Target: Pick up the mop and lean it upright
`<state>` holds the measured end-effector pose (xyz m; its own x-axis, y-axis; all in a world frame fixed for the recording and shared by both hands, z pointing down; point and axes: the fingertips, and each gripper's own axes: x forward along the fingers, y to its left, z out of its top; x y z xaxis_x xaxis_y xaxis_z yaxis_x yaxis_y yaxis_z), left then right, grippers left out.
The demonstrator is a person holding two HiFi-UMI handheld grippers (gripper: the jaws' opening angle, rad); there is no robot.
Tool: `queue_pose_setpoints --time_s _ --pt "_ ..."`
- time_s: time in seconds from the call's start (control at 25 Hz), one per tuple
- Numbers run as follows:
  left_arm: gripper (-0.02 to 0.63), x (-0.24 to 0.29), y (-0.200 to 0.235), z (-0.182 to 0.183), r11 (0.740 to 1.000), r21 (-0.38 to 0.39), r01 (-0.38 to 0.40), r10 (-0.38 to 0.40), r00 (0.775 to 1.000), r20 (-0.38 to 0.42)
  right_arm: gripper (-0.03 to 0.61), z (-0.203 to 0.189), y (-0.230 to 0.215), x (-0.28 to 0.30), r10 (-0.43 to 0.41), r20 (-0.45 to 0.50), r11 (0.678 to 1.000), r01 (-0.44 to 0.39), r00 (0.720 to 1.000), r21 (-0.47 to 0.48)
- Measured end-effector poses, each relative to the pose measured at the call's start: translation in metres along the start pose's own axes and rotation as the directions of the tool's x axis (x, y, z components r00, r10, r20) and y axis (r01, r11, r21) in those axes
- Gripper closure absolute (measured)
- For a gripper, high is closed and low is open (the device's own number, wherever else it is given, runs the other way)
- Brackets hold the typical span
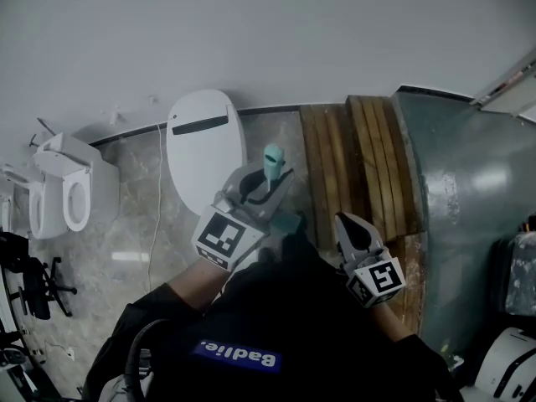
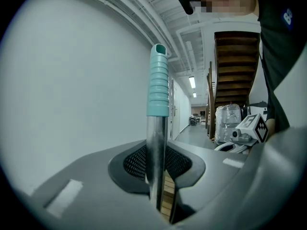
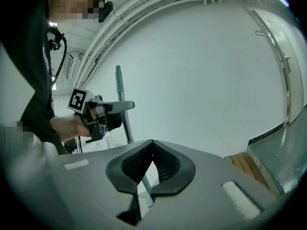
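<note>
The mop shows as a bare metal pole (image 2: pixel 156 152) topped by a ribbed teal grip (image 2: pixel 158 80), standing upright. My left gripper (image 2: pixel 159 178) is shut on the pole just below that grip. From the head view the teal grip (image 1: pixel 274 164) pokes up out of the left gripper (image 1: pixel 265 189), close to the white wall. My right gripper (image 1: pixel 353 229) hangs apart to the right, shut with nothing in it. In the right gripper view its jaws (image 3: pixel 151 145) meet at the tips, and beyond them are the pole (image 3: pixel 126 121) and the left gripper (image 3: pixel 103 113). The mop head is hidden.
A white oval lid (image 1: pixel 203 145) leans on the wall behind the left gripper. White toilets (image 1: pixel 65 193) stand at the left. Wooden planks (image 1: pixel 356 153) and a grey metal panel (image 1: pixel 461 191) lie to the right. A staircase (image 2: pixel 236 66) and wrapped goods (image 2: pixel 227 121) show down the corridor.
</note>
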<state>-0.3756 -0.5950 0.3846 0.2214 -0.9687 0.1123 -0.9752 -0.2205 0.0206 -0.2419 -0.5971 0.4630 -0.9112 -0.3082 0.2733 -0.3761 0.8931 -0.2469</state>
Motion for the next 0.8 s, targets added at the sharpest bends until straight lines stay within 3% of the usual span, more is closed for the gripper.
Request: queue_pose_setpoints --time_s 0.16,0.36,0.56,0.8 --pt "0.526 0.02 0.038 -0.001 0.998 -0.005 -0.055 0.055 0.998 -0.008 0.573 0.017 -0.02 0.041 0.069 0.017 0.997 -0.069 0.997 -0.032" --pt "0.526 0.064 0.083 0.002 0.992 -0.021 -0.121 0.12 0.992 -0.037 0.573 0.057 -0.078 0.097 0.121 0.039 0.992 -0.119 0.992 -0.051" --pt "0.526 0.107 0.119 -0.005 0.98 -0.037 -0.196 0.192 0.978 -0.085 0.574 0.067 -0.125 0.138 0.177 0.0 0.984 -0.177 0.984 -0.028" --pt "0.526 0.153 0.173 -0.019 0.965 -0.06 -0.256 0.247 0.961 -0.128 0.574 0.065 -0.162 0.164 0.165 -0.05 0.986 -0.165 0.985 -0.004"
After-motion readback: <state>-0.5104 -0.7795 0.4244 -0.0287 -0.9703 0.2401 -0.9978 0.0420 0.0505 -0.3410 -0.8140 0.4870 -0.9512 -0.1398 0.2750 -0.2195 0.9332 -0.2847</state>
